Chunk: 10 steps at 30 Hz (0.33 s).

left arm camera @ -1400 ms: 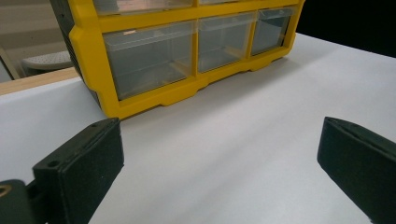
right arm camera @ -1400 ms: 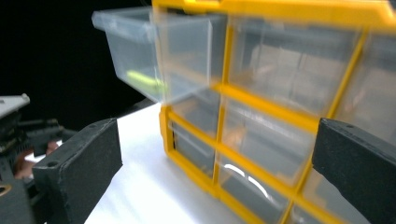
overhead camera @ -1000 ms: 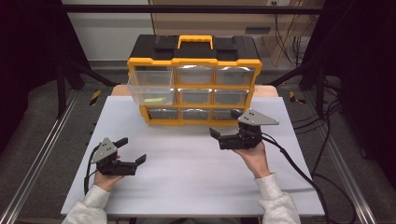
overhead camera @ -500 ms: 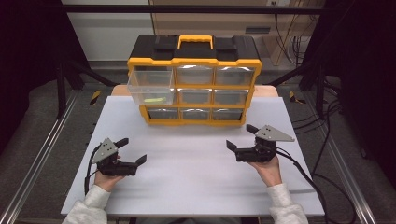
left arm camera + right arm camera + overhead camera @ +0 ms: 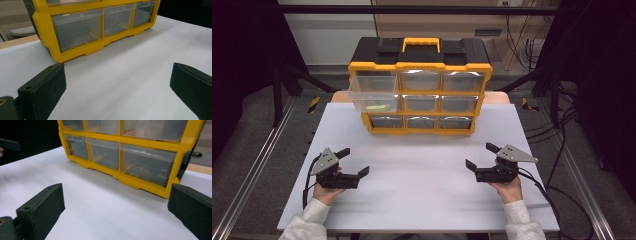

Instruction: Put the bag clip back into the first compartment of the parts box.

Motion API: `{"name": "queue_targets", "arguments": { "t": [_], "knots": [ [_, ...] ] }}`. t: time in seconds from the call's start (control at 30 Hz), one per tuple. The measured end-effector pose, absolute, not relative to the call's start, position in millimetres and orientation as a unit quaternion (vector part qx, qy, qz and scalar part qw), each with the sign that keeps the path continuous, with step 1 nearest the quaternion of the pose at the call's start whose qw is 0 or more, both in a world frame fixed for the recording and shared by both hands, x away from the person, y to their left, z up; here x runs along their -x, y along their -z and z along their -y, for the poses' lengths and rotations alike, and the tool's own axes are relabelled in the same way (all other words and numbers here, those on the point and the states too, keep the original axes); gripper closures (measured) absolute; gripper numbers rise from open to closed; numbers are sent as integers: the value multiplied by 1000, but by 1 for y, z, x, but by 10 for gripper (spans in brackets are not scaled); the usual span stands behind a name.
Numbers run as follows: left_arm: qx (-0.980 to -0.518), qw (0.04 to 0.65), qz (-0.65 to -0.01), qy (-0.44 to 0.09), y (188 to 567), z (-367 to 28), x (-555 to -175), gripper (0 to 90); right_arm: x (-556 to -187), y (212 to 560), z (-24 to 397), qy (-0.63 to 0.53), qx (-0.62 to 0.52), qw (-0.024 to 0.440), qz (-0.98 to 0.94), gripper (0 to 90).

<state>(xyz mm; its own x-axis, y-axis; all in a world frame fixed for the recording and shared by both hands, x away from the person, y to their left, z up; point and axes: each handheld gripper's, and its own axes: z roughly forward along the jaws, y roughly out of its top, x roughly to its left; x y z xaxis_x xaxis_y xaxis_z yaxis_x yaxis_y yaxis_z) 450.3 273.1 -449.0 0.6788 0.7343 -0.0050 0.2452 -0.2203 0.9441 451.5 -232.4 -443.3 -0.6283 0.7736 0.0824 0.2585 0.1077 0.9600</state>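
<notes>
A yellow and black drawer organizer (image 5: 419,90) stands at the back of the white table (image 5: 422,175), with three rows of clear drawers. Its left drawer (image 5: 373,98) in the top two rows is pulled out and holds something yellow-green (image 5: 376,107). My left gripper (image 5: 353,161) rests low at the front left, open, nothing between its jaws. My right gripper (image 5: 481,156) sits at the front right, open and holding nothing. The bottom drawer row (image 5: 100,25) shows ahead of the left gripper (image 5: 117,87). The right gripper (image 5: 115,207) faces the organizer's right corner (image 5: 175,185).
A wooden board edge (image 5: 497,97) shows behind the white table. Metal rails (image 5: 257,165) run along both sides. Cables (image 5: 562,165) trail at the right. Bare white surface lies between the grippers and the organizer.
My right gripper has drawn back from near the organizer toward the front right and come down low over the table. The left gripper has stayed put.
</notes>
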Motion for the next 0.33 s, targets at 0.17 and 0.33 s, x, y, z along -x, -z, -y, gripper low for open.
{"name": "queue_targets", "arguments": {
  "t": [0.17,0.33],
  "knots": [
    [-745,532,-329,-230,449,-274,-451,2,-449,450,239,-560,-367,228,-708,12],
    [-746,531,-329,-230,449,-273,-451,2,-448,455,244,-558,-370,228,-707,12]
  ]
}}
